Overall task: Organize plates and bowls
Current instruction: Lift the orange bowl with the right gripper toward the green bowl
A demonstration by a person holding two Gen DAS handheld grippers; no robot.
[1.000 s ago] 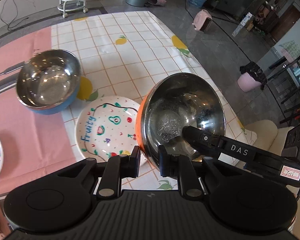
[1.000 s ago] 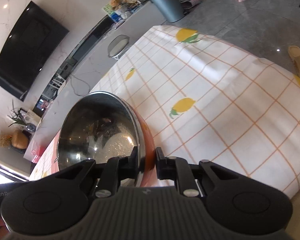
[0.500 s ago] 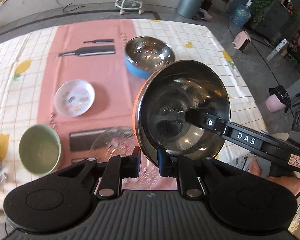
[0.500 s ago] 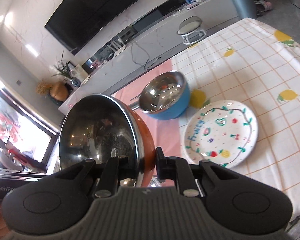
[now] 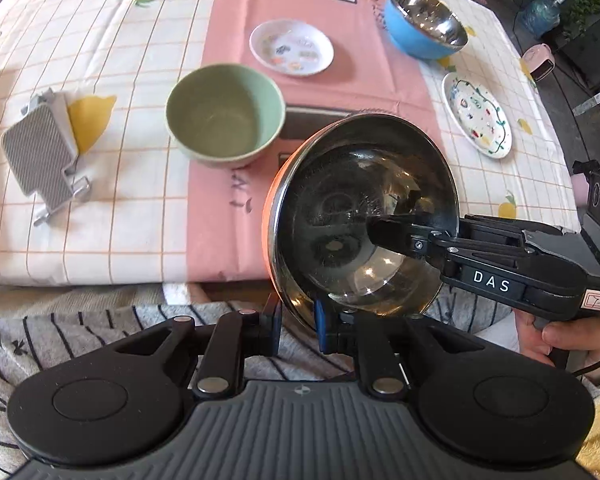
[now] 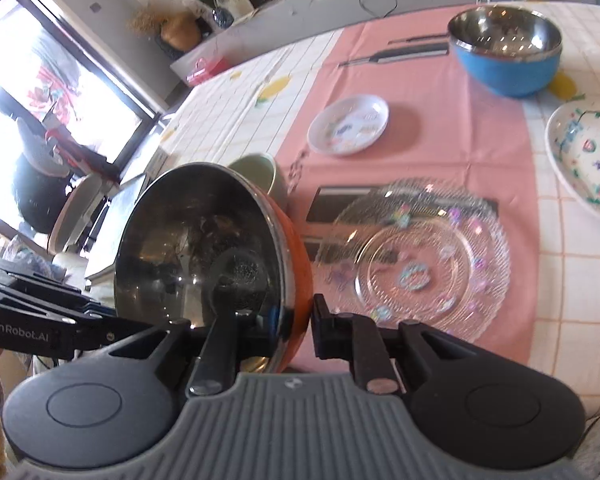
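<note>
**Orange-sided steel bowl held at its rim by both grippers**

The left gripper (image 5: 297,328) is nearly closed, its two fingers pinching the near rim of the orange bowl (image 5: 364,216), one finger outside the wall and one inside. The right gripper (image 6: 300,330) is likewise nearly closed on the opposite rim of the orange bowl (image 6: 204,248); in the left wrist view it reaches in from the right, one finger lying inside the steel interior. The bowl is tilted, its polished interior facing the left wrist camera, and it hangs clear of the table at the near edge, above striped fabric on the person's lap. A hand (image 5: 560,336) grips the right tool's handle.

On the pink runner (image 5: 332,92) stand a green bowl (image 5: 225,114) and a small white dish (image 5: 292,47); a blue bowl (image 5: 424,22) with a steel interior stands at the far right end of the runner. A white painted plate (image 5: 478,114) lies on the checked cloth (image 5: 100,80) to its right. A clear glass plate (image 6: 414,256) lies on the runner just beside the held bowl in the right wrist view. A grey ribbed device (image 5: 40,160) lies at the left.
</note>
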